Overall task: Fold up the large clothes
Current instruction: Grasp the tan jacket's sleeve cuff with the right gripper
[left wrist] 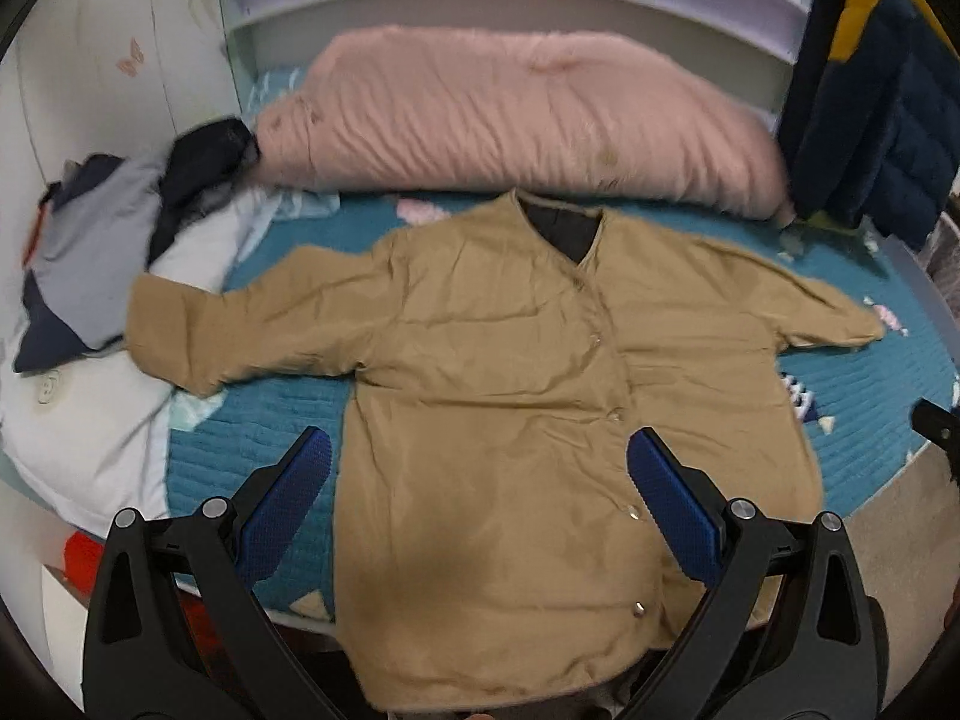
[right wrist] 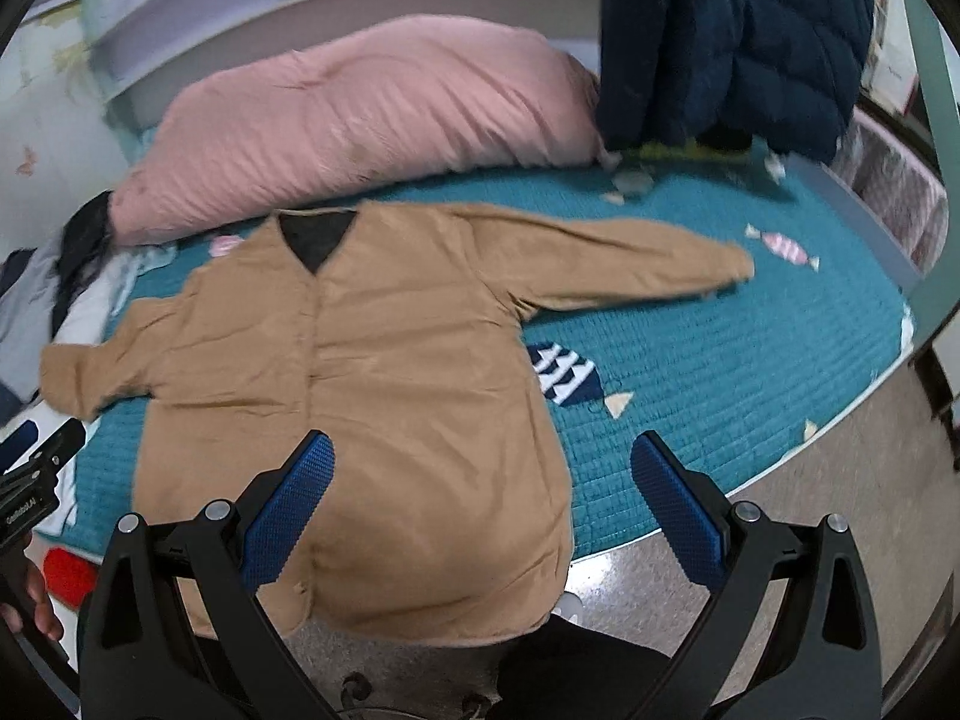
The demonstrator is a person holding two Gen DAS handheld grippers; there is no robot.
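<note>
While the jacket (left wrist: 498, 384) lies flat, front up, sleeves spread on the bed (left wrist: 270, 450), both the left gripper (left wrist: 479, 480) and the right gripper (right wrist: 483, 480) are held apart above its hem, empty; each sleeve cuff should be pinched cleanly and folded inward.

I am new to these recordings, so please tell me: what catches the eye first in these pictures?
A tan jacket lies spread flat, front up, sleeves out, in the middle of a teal bedspread. Behind it, a big pink quilt lies bunched along the headboard. Both the left hand-held gripper and the right hand-held gripper hover open above the jacket's lower part, holding nothing.
</note>
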